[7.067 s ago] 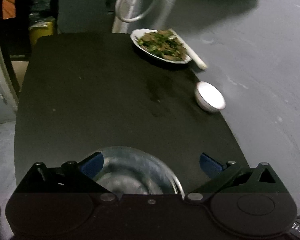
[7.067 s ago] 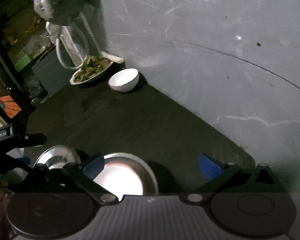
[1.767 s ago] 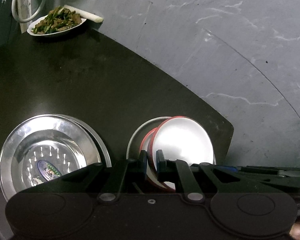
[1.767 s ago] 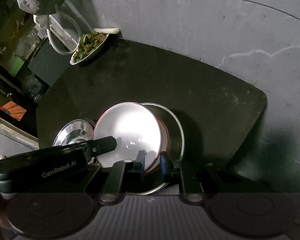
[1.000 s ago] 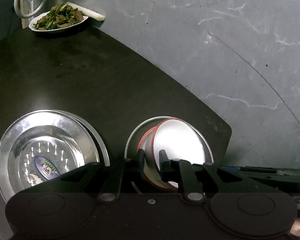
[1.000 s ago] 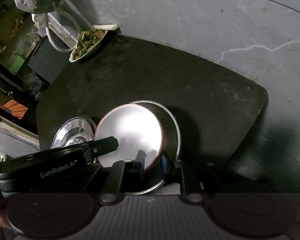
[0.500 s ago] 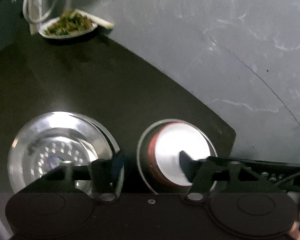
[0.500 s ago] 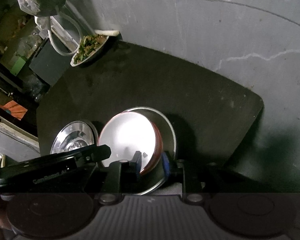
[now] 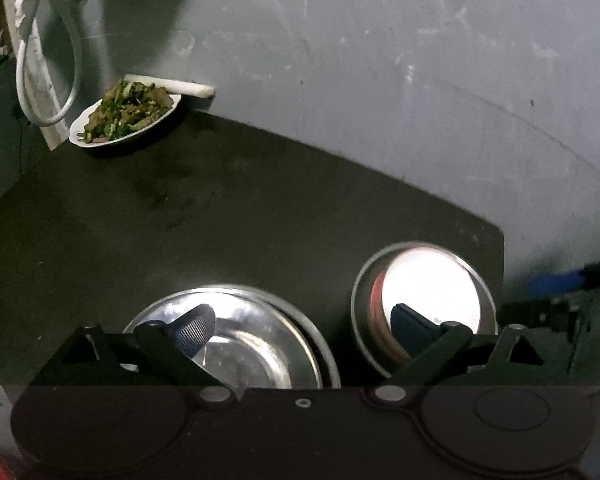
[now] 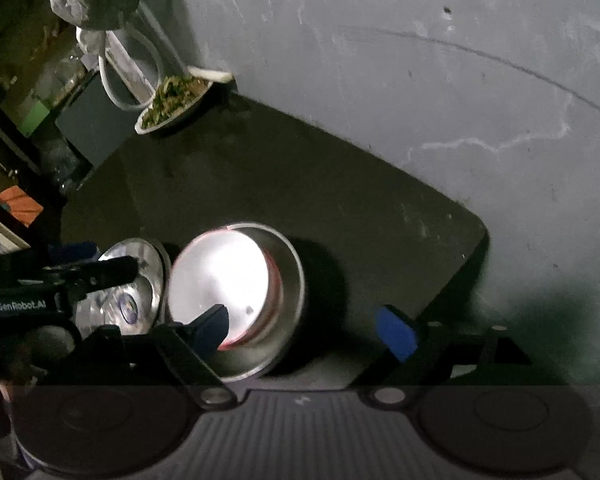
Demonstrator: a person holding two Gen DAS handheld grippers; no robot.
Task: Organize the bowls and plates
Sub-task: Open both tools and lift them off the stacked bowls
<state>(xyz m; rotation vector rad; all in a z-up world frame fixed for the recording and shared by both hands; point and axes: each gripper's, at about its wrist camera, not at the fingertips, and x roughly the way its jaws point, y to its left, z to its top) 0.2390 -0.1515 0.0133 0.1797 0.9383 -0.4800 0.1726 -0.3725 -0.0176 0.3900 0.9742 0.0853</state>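
Observation:
A white bowl with a red outside (image 9: 431, 292) (image 10: 220, 276) sits nested inside a steel bowl (image 9: 361, 292) (image 10: 292, 280) on the dark table. To its left lies a stack of steel plates (image 9: 256, 344) (image 10: 136, 280). My left gripper (image 9: 303, 326) hangs just above the gap between plates and bowls, its jaws opening, nothing between them. My right gripper (image 10: 303, 330) is over the steel bowl's near rim, jaws opening too, pads off the bowl. The left gripper's body (image 10: 52, 284) shows beside the plates in the right wrist view.
A white plate of cooked greens (image 9: 126, 118) (image 10: 172, 102) stands at the table's far corner with a white stick (image 9: 168, 84) behind it. A white hose loop (image 9: 48, 64) hangs there. Grey floor (image 9: 419, 100) surrounds the table (image 9: 220, 220), whose right edge is close to the bowls.
Both grippers let go of the red-rimmed bowl's rim and spread wide. The bowl settled level into the steel bowl. Both hands drew back and up a little.

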